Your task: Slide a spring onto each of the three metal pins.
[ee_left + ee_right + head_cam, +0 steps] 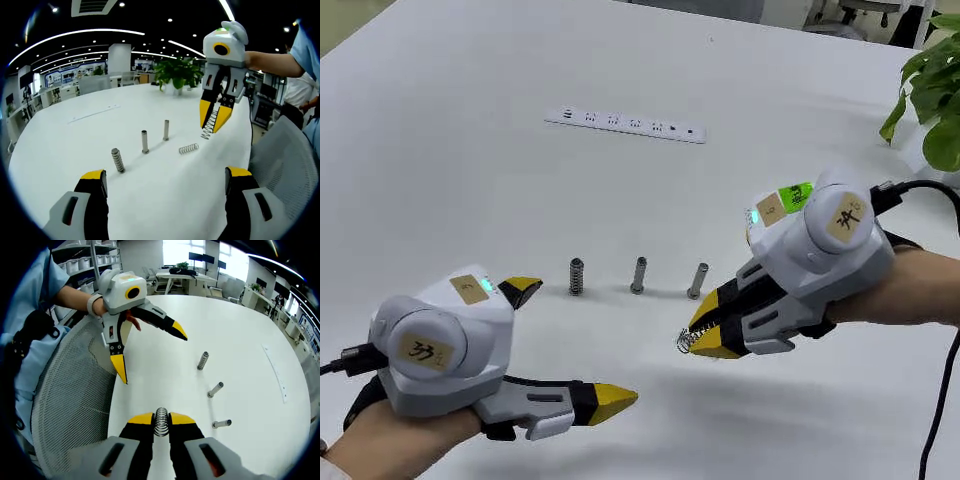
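Three short metal pins stand in a row on the white table (470, 150). The left pin (576, 277) wears a spring; the middle pin (639, 275) and right pin (698, 281) are bare. My right gripper (703, 334) hovers just right of the row, shut on a spring (686, 340) that sticks out of its yellow tips, also seen as the spring (160, 421). In the left gripper view another loose spring (188, 148) lies on the table beside the pins. My left gripper (570, 340) is open, low at the front left, with nothing between its fingers.
A white power strip (625, 124) lies farther back on the table. A potted plant (930, 100) stands at the right edge. A grey mesh chair (75, 405) sits beside the table. A black cable (940, 420) trails from the right gripper.
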{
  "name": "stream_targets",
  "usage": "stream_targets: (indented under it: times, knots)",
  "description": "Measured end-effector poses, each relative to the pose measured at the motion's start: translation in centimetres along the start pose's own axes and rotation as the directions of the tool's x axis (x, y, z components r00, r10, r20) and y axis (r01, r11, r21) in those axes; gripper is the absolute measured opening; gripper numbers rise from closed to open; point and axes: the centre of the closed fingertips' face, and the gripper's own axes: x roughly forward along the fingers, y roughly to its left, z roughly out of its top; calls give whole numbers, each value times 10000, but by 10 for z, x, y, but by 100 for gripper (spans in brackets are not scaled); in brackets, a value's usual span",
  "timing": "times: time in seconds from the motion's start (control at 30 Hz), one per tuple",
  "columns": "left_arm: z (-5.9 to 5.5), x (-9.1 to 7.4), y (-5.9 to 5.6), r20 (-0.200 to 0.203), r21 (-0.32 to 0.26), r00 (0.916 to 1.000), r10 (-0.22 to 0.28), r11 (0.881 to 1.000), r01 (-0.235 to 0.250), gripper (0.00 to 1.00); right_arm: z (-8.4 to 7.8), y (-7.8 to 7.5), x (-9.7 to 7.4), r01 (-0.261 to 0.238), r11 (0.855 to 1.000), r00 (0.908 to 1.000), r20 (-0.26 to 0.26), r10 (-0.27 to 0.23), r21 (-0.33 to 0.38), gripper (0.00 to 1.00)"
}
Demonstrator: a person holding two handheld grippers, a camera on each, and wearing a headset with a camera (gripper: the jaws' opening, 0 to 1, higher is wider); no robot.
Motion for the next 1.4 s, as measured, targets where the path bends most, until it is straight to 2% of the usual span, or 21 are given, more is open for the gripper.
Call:
stream_targets:
  times: [0.27, 0.67, 0.83, 1.1, 1.17, 1.4]
  knots:
    - [-4, -5, 7, -100, 113, 9998, 160, 9998, -159, 100, 5, -20, -1, 54, 9982, 9982, -588, -89, -596, 12]
    - [-6, -5, 12, -173, 256, 9997, 197, 9995, -193, 100, 15, -49, -1, 3, 9935, 9933, -1144, -134, -1138, 12]
    - [-7, -4, 13, -245, 469, 9994, 238, 9986, -227, 100, 20, -59, 1, -47, 9886, 9892, -1458, -175, -1508, 12]
    - [-5, -4, 16, -96, 218, 9998, 201, 9996, -199, 100, 25, -74, 8, -218, 9803, 9815, -1906, -163, -1961, 12]
    - [-5, -3, 20, -55, 182, 9998, 216, 9996, -215, 100, 26, -78, 9, -256, 9772, 9787, -2046, -185, -2106, 12]
    - [-8, -2, 20, -145, 124, 9997, 176, 9998, -174, 100, 32, -91, 13, -408, 9690, 9710, -2383, -190, -2435, 12]
